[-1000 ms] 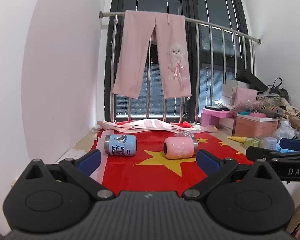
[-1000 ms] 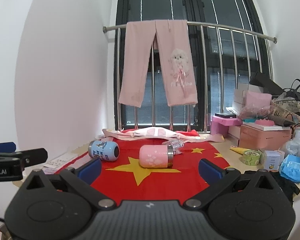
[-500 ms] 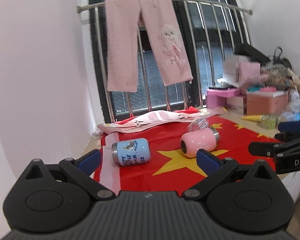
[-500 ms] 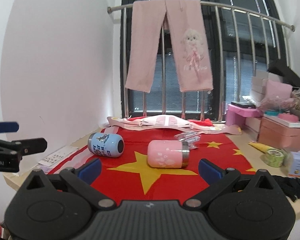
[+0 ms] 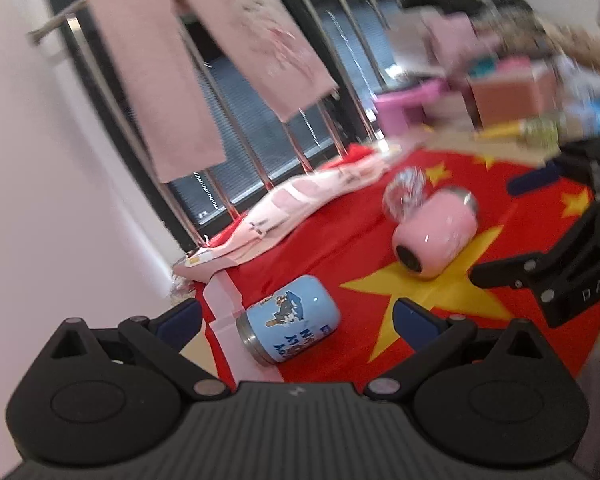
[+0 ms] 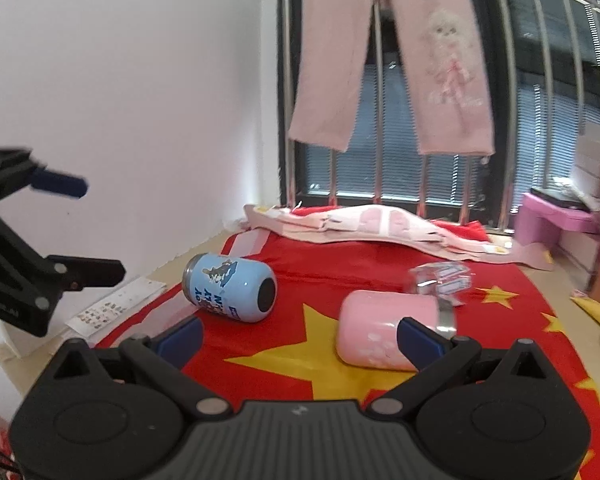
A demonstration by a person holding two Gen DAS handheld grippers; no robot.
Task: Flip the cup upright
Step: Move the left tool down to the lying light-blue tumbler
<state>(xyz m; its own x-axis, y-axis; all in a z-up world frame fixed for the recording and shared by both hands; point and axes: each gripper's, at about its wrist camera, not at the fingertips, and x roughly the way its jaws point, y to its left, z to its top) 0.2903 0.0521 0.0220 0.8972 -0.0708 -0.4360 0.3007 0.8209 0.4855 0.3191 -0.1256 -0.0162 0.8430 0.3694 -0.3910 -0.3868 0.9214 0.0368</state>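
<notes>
A blue cup (image 5: 290, 325) lies on its side on the red flag cloth (image 5: 340, 256); it also shows in the right wrist view (image 6: 229, 287). A pink cup (image 5: 436, 236) lies on its side further right, and shows in the right wrist view (image 6: 388, 330). My left gripper (image 5: 298, 318) is open and empty, tilted, with the blue cup between its fingertips' line of sight. My right gripper (image 6: 300, 334) is open and empty, just in front of the pink cup. Each gripper shows in the other's view, the right one (image 5: 552, 240) and the left one (image 6: 28, 232).
A crumpled clear wrapper (image 6: 440, 278) lies behind the pink cup. Folded pink clothing (image 6: 380, 228) lies at the back by the metal railing (image 6: 424, 184). Pink trousers (image 6: 392, 52) hang from the rail. Boxes and clutter (image 5: 508, 92) stand at the right. A white wall (image 6: 120, 100) is at the left.
Both grippers have moved forward and down toward the cups. The left gripper has tilted and its view is blurred. The cups have not moved.
</notes>
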